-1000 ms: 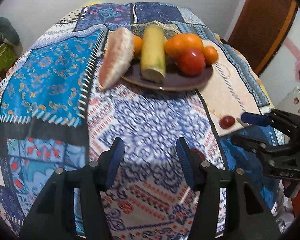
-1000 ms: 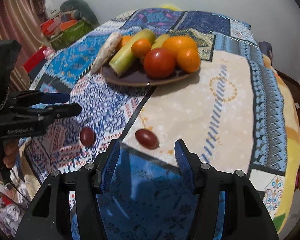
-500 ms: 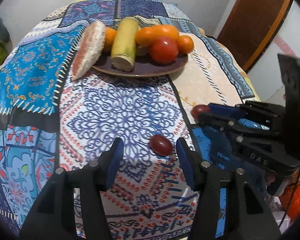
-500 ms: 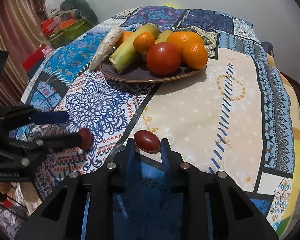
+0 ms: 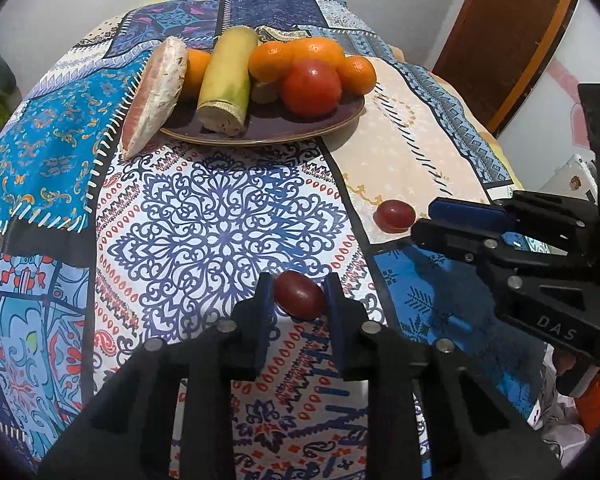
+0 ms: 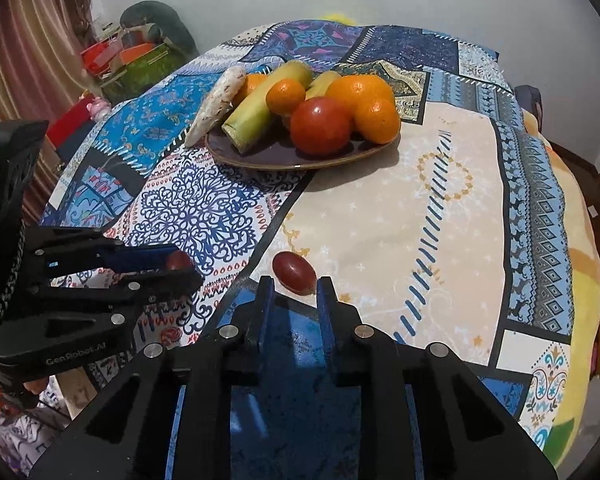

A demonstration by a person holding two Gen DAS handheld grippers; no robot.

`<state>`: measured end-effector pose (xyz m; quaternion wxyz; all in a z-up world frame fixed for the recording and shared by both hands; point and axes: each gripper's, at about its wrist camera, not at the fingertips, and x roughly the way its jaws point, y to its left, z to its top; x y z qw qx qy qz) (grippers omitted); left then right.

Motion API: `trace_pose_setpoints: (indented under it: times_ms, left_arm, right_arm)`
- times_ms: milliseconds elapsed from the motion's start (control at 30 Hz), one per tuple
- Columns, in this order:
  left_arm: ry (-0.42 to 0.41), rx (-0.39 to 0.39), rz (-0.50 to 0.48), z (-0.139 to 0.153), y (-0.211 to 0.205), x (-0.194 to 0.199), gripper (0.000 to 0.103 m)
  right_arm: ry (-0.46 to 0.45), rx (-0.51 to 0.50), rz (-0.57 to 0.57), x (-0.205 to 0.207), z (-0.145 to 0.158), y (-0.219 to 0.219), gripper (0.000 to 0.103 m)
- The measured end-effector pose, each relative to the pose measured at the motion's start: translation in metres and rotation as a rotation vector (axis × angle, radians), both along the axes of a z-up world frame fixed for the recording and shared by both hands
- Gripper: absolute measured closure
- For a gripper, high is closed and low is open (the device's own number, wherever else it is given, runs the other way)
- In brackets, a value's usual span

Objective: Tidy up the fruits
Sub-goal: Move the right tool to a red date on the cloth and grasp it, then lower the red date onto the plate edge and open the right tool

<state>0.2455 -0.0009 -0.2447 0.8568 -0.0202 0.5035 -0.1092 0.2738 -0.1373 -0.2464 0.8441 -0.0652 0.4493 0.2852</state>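
Note:
Two small dark red grapes lie on the patterned cloth. My left gripper [image 5: 298,292] is shut on one grape [image 5: 299,294], which also shows between its fingers in the right wrist view [image 6: 178,260]. The other grape [image 6: 294,272] lies just beyond the tips of my right gripper [image 6: 294,286]; its fingers stand a narrow gap apart, and whether they touch it I cannot tell. It also shows in the left wrist view [image 5: 394,215]. A dark plate [image 5: 340,120] farther back holds oranges, a red tomato [image 5: 311,87], a green-yellow stalk and a pink slice.
The table is covered by a blue patchwork cloth [image 6: 440,208] that drops off at the edges. Clutter and a curtain [image 6: 24,68] stand off the left side. A brown door [image 5: 512,32] is at the right.
My left gripper has moved forward and closed on the near grape. My right gripper narrowed half a second ago and now stands a little wider, right behind the other grape.

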Motion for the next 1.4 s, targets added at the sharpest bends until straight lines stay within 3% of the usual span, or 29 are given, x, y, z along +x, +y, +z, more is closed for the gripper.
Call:
trace_pose_setpoints:
  times_ms: [467,900,1400]
  left_arm:
    - [-0.039,-0.016,0.063,0.012,0.029,0.008,0.079]
    - [-0.132,-0.034,0.094,0.042,0.037,0.046,0.079]
    - [-0.129,-0.023,0.078,0.026,0.024,0.079,0.078]
  right_arm:
    - [-0.011,-0.034,0.022,0.012,-0.014,0.016,0.077]
    - [-0.070,0.034,0.016,0.033,0.014,0.026,0.080]
    - [-0.089,0.052,0.001,0.069,0.013,0.033,0.080]
